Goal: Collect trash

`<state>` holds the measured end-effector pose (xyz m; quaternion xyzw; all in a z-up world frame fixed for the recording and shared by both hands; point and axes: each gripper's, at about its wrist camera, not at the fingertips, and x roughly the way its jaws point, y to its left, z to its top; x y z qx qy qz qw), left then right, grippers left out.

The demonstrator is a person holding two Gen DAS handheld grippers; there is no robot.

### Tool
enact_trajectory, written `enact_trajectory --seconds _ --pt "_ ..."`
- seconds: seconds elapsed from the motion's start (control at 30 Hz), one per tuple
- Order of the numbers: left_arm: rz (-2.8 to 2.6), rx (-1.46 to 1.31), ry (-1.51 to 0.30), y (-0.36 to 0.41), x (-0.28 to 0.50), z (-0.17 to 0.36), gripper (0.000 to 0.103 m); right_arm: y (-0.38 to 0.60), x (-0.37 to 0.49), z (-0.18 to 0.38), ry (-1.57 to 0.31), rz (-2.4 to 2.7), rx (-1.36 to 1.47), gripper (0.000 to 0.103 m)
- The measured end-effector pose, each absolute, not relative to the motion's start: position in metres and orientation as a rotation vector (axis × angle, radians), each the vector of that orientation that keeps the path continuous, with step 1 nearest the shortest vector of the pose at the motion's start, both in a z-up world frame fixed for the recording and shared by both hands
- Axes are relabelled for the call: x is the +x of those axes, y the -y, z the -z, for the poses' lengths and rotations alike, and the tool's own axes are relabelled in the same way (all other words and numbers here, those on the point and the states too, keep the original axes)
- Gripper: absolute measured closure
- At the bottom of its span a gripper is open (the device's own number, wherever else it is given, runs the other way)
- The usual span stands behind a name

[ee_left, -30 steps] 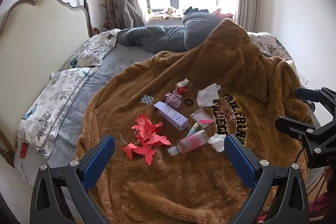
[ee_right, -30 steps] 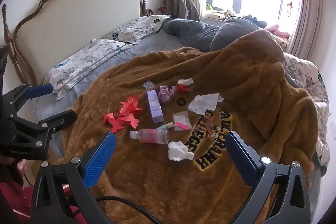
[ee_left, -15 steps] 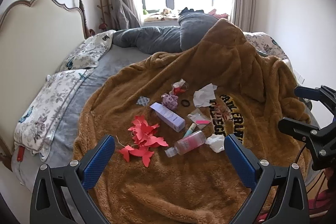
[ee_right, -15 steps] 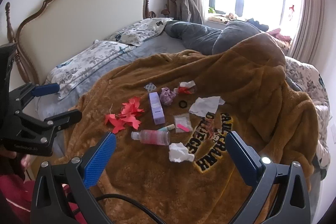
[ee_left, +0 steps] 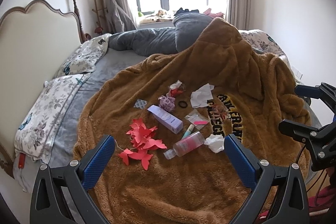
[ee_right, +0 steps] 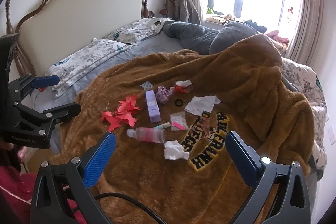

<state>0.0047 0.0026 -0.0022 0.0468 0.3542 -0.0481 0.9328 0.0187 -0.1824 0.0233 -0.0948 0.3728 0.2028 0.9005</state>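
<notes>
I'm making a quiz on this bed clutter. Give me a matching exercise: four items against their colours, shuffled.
Things:
1. paper butterflies
2. crumpled tissue
3. hair tie
4. carton

Colours:
A. white
B. lilac
C. red
D. black

Pairs: 1-C, 2-A, 3-D, 4-B

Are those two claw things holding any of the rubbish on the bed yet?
No, nothing is held. The left gripper and right gripper are both open and empty above the brown blanket; the crumpled tissue lies untouched.
</notes>
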Motion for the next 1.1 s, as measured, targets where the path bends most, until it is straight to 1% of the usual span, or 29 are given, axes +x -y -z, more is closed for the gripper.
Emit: enact_trajectory --seconds 1.1 --pt "0.125 0.121 -0.721 0.0054 0.0046 0.0021 0.000 0.1904 0.0190 -0.0230 -0.771 -0.398 -0.186 0.000"
